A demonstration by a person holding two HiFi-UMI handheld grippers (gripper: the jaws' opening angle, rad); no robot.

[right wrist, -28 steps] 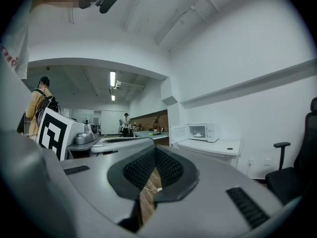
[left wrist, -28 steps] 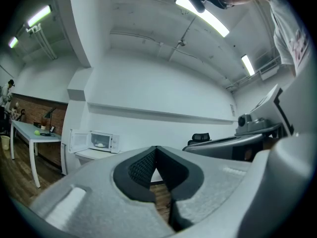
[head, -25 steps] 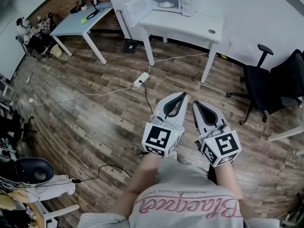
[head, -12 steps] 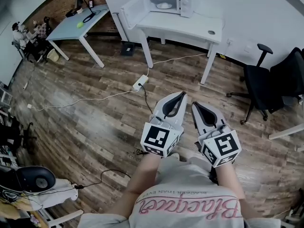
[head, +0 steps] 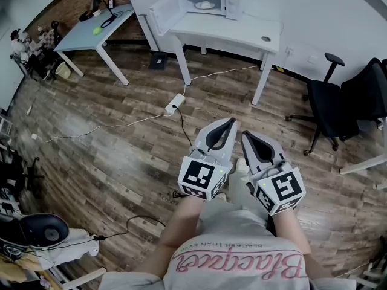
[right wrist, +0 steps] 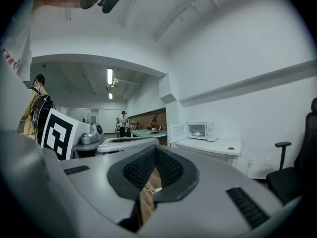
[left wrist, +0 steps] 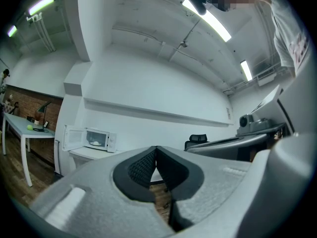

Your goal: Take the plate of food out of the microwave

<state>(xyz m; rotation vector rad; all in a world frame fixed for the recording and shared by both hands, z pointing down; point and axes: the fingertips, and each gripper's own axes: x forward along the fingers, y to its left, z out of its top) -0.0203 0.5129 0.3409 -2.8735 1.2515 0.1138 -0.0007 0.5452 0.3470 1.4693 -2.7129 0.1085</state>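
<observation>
The white microwave (head: 207, 0) stands on a white table (head: 242, 32) far across the room, its door (head: 164, 9) swung open to the left. Inside it a plate of food (head: 205, 5) shows as a pale mound, also visible as the plate (left wrist: 97, 143) in the left gripper view and the plate (right wrist: 197, 133) in the right gripper view. My left gripper (head: 232, 120) and right gripper (head: 244, 134) are held side by side in front of my body, level, both shut and empty, well short of the table.
Black office chairs (head: 331, 104) stand to the right of the table. A light-blue table (head: 97, 30) with a green ball is at the far left. A power strip (head: 175, 104) and its cables lie on the wood floor between me and the microwave. People stand in the distance (right wrist: 35, 105).
The room has slid slightly left in the head view. Both grippers keep the same shut pose side by side.
</observation>
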